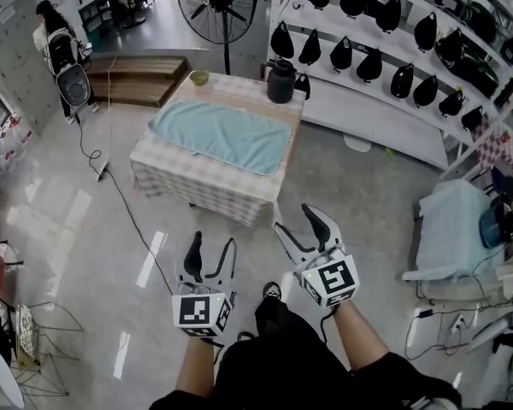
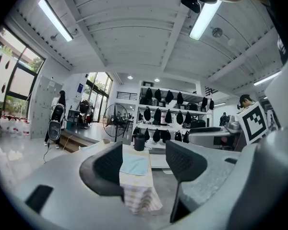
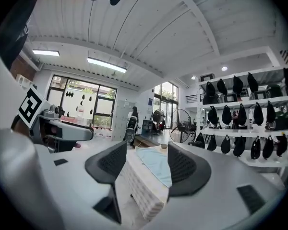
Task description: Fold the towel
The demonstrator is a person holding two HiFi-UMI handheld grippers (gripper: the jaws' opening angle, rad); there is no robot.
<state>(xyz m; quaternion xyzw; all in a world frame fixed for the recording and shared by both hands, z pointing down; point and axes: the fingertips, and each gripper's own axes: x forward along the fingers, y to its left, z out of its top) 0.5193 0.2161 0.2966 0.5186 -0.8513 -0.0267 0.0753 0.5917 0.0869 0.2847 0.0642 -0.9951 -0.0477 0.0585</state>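
Observation:
A light blue towel [image 1: 221,133] lies spread flat on a low table [image 1: 197,190] draped in a checked cloth, some way ahead of me across the floor. Both grippers are held out at waist height, well short of the table and touching nothing. The left gripper [image 1: 212,244] is open, its jaws apart and empty. So is the right gripper [image 1: 297,220]. In the left gripper view the towel [image 2: 135,165] and table [image 2: 139,195] show far off between the open jaws. The right gripper view shows the towel [image 3: 156,164] on the table [image 3: 141,188] from the other side.
A black jug [image 1: 280,81] and a small bowl [image 1: 199,77] stand on the table's far edge. Behind are a floor fan [image 1: 225,2], white shelves of black items [image 1: 385,49] and a wooden step [image 1: 137,75]. A cable [image 1: 128,212] crosses the floor at left. A person [image 1: 56,49] stands far left.

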